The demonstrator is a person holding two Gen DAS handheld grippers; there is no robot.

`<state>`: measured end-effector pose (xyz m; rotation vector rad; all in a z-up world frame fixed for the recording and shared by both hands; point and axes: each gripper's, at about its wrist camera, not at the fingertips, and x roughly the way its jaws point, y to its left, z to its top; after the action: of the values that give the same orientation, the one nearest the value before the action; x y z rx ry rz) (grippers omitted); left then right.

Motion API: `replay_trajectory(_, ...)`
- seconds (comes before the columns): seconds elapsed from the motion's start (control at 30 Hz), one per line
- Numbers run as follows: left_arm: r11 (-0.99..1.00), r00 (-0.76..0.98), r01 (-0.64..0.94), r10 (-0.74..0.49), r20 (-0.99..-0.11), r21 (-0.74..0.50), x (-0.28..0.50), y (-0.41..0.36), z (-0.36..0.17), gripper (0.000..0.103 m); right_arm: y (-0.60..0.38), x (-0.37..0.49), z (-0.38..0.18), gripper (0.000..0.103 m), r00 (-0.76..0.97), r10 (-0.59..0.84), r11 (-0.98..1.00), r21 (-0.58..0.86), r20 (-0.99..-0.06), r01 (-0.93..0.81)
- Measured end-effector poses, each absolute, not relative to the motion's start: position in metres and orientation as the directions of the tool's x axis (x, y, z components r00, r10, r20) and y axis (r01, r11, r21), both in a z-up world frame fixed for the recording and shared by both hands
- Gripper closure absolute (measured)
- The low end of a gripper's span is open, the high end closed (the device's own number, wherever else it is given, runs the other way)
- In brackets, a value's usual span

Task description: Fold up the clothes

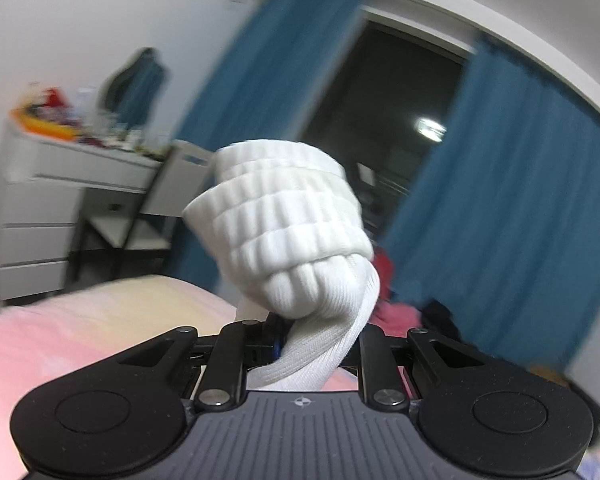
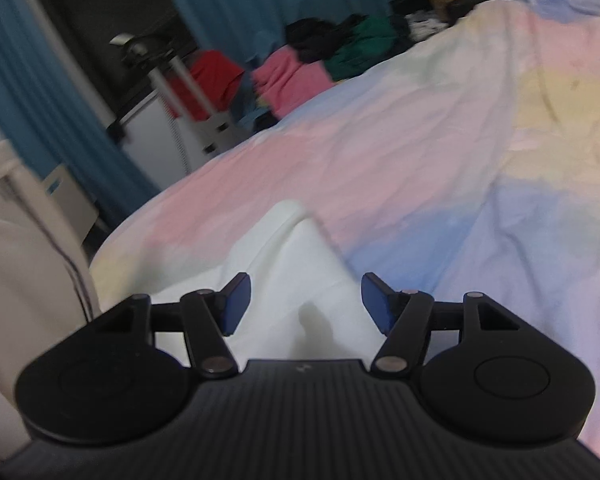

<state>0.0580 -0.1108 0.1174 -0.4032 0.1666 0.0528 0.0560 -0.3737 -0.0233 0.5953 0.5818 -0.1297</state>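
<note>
left wrist view shows the left gripper (image 1: 300, 340) clamped on a rolled white ribbed sock bundle (image 1: 288, 232) at frame centre, seemingly finished, while the empty right gripper (image 2: 302, 300) gapes over white cloth (image 2: 292, 280), with a heap of coloured clothes (image 2: 320, 60) unfolded at upper centre.

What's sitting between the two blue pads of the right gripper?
In the right wrist view, the right gripper is open; only a white cloth lying on the pastel bedsheet shows between them, ungripped.

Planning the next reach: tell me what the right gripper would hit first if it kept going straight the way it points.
Most likely the white garment lying on the pastel bedspread. The right gripper, jaws open and empty, tilts down toward it; the cloth fills the space just ahead. Depth is unclear in the blur.
</note>
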Motion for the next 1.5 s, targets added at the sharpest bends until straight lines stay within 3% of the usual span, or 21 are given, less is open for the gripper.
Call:
replay_trajectory(0.13, 0.961, 0.98, 0.04, -0.092, -0.178, -0.273, 0.058, -0.195, 0.083, 0.085, -0.403, 0.052, -0.026, 0.038, 0.845, -0.008, 0.765, 0.541, -0.535, 0.349)
replay_trajectory(0.23, 0.98, 0.957, 0.138, -0.169, -0.237, -0.142, 0.049, -0.244, 0.035, 0.085, -0.429, 0.046, -0.028, 0.038, 0.856, -0.051, 0.714, 0.58, -0.514, 0.391)
replay_trajectory(0.37, 0.961, 0.903, 0.27, -0.234, -0.36, 0.053, 0.044, -0.277, -0.029, 0.083, -0.454, 0.039, -0.039, 0.038, 0.865, -0.051, 0.632, 0.654, -0.499, 0.415)
replay_trajectory(0.5, 0.93, 0.906, 0.315, -0.235, -0.352, 0.189, 0.04, -0.278, -0.044, 0.074, -0.457, 0.042, -0.044, 0.038, 0.885, 0.015, 0.603, 0.711, -0.465, 0.363)
replay_trajectory(0.53, 0.925, 0.899, 0.323, -0.235, -0.37, 0.199, 0.042, -0.275, -0.044, 0.063, -0.456, 0.046, -0.046, 0.038, 0.891, 0.053, 0.592, 0.733, -0.451, 0.336)
replay_trajectory(0.57, 0.921, 0.891, 0.331, -0.233, -0.39, 0.206, 0.045, -0.273, -0.044, 0.043, -0.455, 0.049, -0.048, 0.038, 0.895, 0.089, 0.579, 0.754, -0.437, 0.31)
replay_trajectory(0.63, 0.909, 0.874, 0.356, -0.241, -0.422, 0.219, 0.05, -0.262, -0.044, 0.02, -0.455, 0.052, -0.052, 0.038, 0.897, 0.135, 0.542, 0.789, -0.422, 0.289)
replay_trajectory(0.87, 0.803, 0.826, 0.492, -0.311, -0.47, 0.335, 0.038, -0.169, -0.043, 0.01, -0.457, 0.055, -0.069, 0.034, 0.898, 0.259, 0.377, 0.893, -0.355, 0.245)
replay_trajectory(0.93, 0.78, 0.84, 0.477, -0.269, -0.471, 0.405, 0.027, -0.145, -0.042, 0.01, -0.454, 0.055, -0.072, 0.03, 0.895, 0.281, 0.347, 0.906, -0.346, 0.241)
replay_trajectory(1.0, 0.756, 0.863, 0.445, -0.219, -0.455, 0.48, 0.021, -0.124, -0.042, 0.01, -0.45, 0.054, -0.073, 0.019, 0.892, 0.304, 0.325, 0.917, -0.335, 0.233)
replay_trajectory(1.1, 0.74, 0.892, 0.38, -0.134, -0.432, 0.555, 0.02, -0.098, -0.05, 0.01, -0.441, 0.054, -0.066, 0.019, 0.886, 0.304, 0.372, 0.9, -0.35, 0.228)
replay_trajectory(1.3, 0.812, 0.891, 0.334, -0.107, -0.441, 0.478, 0.048, -0.063, -0.054, 0.011, -0.412, 0.064, -0.058, 0.019, 0.819, 0.284, 0.581, 0.769, -0.498, 0.266)
replay_trajectory(1.37, 0.822, 0.893, 0.342, -0.133, -0.43, 0.456, 0.048, -0.061, -0.053, 0.027, -0.397, 0.073, -0.059, 0.02, 0.785, 0.27, 0.665, 0.698, -0.558, 0.267)
replay_trajectory(1.43, 0.823, 0.9, 0.345, -0.154, -0.408, 0.451, 0.047, -0.061, -0.053, 0.035, -0.387, 0.075, -0.055, 0.025, 0.788, 0.205, 0.74, 0.619, -0.58, 0.263)
replay_trajectory(1.5, 0.805, 0.912, 0.347, -0.171, -0.372, 0.481, 0.033, -0.06, -0.053, 0.046, -0.381, 0.077, -0.052, 0.044, 0.791, 0.152, 0.78, 0.563, -0.593, 0.273)
